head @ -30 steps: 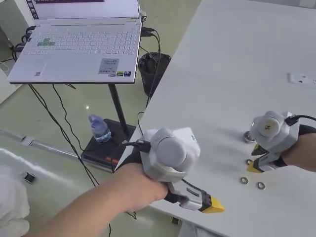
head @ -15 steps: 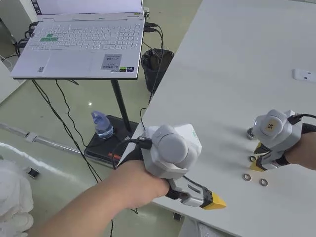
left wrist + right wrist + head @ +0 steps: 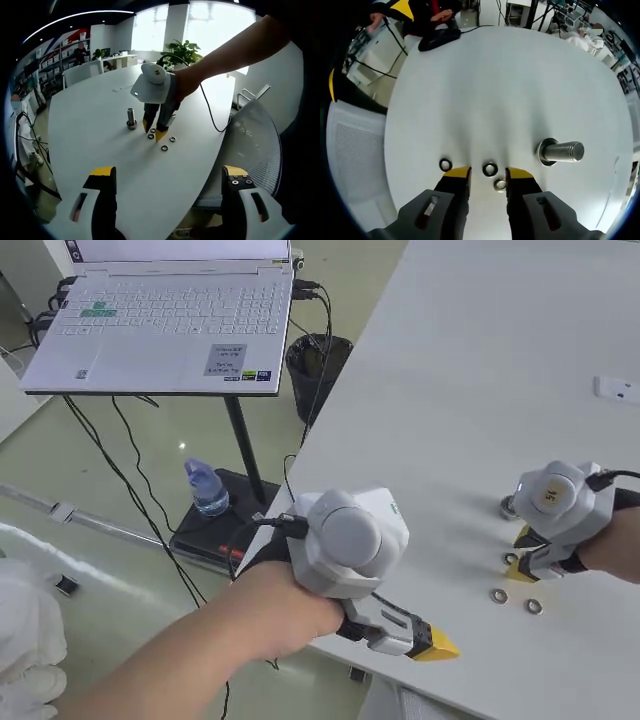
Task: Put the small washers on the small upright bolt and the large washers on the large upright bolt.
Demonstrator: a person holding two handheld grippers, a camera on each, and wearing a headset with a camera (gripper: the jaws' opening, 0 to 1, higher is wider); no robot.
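Beside the upright bolt (image 3: 560,151), loose washers (image 3: 445,164) lying flat on the tabletop (image 3: 495,75), none clearly stacked, so looks barely begun. Right gripper (image 3: 488,173) poised over them, jaws parted with one washer between, gripping nothing. Left gripper (image 3: 169,172) well apart from bolt, jaws spread, empty. Side-on bolt from left gripper view; top-down washers from right gripper view.

the head view looks down from above and behind both claws, over the counter (image 3: 470,360) edge, with the left claw (image 3: 435,645) nearest the lens and the right claw (image 3: 518,558) farther off. the left gripper view sits off the counter's edge, well apart from the right claw, facing it across the surface. the right gripper view hangs close above the counter, facing down. all three share the upright bolt (image 3: 560,151) and the washers (image 3: 490,169) beside the right claw.
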